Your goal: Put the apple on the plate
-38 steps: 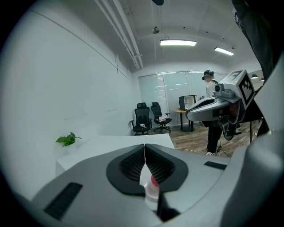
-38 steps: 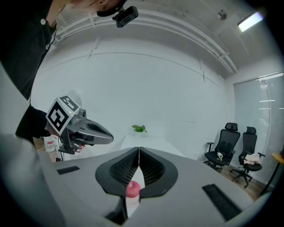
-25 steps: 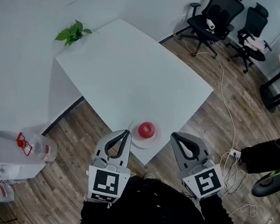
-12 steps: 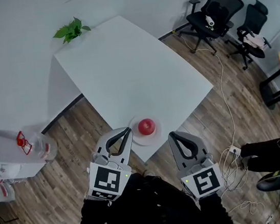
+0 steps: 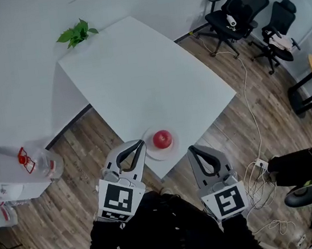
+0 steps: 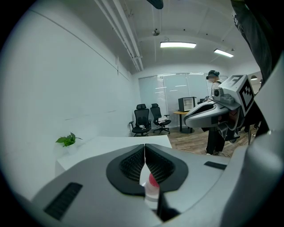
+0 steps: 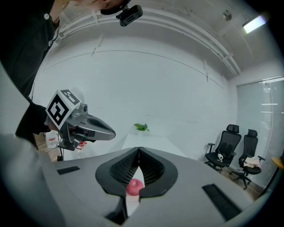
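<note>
A red apple [image 5: 162, 139] rests on a white plate [image 5: 153, 152] at the near corner of the white table [image 5: 138, 77]. My left gripper [image 5: 142, 143] is shut and empty, its tips just left of the plate. My right gripper [image 5: 191, 150] is also shut and empty, just off the table's near edge, right of the plate. In the left gripper view the apple [image 6: 152, 181] peeks past the closed jaws of the left gripper [image 6: 144, 147]. In the right gripper view the apple [image 7: 134, 186] shows below the closed jaws of the right gripper [image 7: 139, 150].
A potted green plant [image 5: 77, 33] stands at the table's far corner. Two black office chairs [image 5: 233, 15] stand on the wood floor at the right, with cables [image 5: 250, 108] trailing to a power strip. A white cabinet with a water jug [image 5: 42, 163] is at the left.
</note>
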`<state>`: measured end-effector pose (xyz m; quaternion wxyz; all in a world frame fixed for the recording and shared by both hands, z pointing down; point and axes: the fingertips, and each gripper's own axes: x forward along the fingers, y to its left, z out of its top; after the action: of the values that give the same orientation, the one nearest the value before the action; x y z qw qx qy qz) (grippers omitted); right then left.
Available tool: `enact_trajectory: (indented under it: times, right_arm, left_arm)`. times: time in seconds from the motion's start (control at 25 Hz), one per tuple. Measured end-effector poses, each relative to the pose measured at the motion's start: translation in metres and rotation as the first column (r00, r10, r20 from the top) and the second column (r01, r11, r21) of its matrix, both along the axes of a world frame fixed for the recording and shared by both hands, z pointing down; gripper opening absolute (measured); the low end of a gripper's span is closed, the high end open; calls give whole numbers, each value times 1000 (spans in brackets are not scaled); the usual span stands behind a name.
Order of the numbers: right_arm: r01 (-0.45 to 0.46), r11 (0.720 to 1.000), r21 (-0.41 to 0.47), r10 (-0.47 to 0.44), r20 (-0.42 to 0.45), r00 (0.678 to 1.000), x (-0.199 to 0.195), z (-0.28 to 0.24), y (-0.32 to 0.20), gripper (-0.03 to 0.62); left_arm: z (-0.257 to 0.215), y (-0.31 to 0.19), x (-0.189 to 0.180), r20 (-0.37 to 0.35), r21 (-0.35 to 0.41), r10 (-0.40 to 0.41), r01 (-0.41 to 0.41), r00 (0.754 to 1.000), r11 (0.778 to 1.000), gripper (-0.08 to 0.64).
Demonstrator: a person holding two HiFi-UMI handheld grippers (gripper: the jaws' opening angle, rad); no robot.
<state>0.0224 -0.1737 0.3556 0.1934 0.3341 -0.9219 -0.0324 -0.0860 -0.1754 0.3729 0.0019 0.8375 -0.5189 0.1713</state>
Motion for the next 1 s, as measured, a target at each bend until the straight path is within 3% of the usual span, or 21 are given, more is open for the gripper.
enact_trajectory:
  times: [1.0]
  right_arm:
    - [4,1000,-12,-4,-5,1000,4,3,3,41]
  left_arm:
    - [4,2,11,0,-10,17,-17,1000,1000,17]
